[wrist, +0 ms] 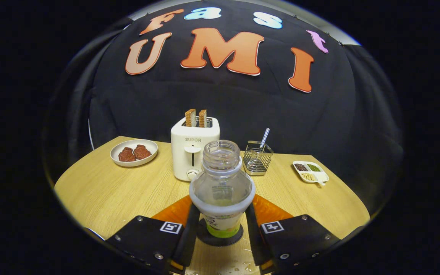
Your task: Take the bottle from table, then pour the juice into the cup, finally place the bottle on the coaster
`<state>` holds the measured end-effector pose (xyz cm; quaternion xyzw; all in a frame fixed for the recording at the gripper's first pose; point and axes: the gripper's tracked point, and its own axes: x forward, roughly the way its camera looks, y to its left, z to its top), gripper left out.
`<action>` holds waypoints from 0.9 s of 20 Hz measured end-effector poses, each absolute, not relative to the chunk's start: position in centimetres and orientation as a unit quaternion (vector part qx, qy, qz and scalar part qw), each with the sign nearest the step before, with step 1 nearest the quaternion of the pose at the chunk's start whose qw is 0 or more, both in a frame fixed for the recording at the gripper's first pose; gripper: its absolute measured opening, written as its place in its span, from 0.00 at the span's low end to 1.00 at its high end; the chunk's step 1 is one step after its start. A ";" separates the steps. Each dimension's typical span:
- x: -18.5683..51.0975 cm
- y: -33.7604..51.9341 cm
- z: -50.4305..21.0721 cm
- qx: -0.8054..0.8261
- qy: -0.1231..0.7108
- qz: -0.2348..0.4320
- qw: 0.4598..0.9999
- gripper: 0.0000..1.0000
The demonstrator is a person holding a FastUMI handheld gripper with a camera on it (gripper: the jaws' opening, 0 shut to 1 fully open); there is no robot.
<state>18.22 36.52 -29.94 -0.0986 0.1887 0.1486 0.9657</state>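
Hidden or unclear: the bottle's (222, 191) base is partly screened by the two fingers; whether they press its sides or merely flank it cannot be told. Liquid level hard to read; the clear upper part looks nearly empty.
Bottle, position: standing on a dark round coaster (220, 237), between the fingers of the gripper (220, 233).
Bottle, axis: long axis vertical, open mouth up, no cap on the threaded neck; label band around the lower part.
Fingers: set close along either side of the bottle's lower body.
Table (101, 191): light wood; a few water drops on it just before the coaster, between the fingers.
Beyond the bottle: a white toaster (189, 149) with two slices of bread (196, 118) standing in its slots, directly behind and partly covered by the bottle.
Right of toaster: a wire holder (257, 158) with a utensil handle leaning out.
Far left: a plate (133, 152) with two reddish-brown pieces.
Far right: a small divided dish (310, 171) of beans or grains.
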 end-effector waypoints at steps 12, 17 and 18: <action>18.2 34.7 -30.1 -0.131 0.185 0.134 0.965 0.98; 16.4 33.9 -28.8 -0.128 0.179 0.141 0.965 0.98; 15.9 33.6 -28.2 -0.125 0.176 0.143 0.966 0.98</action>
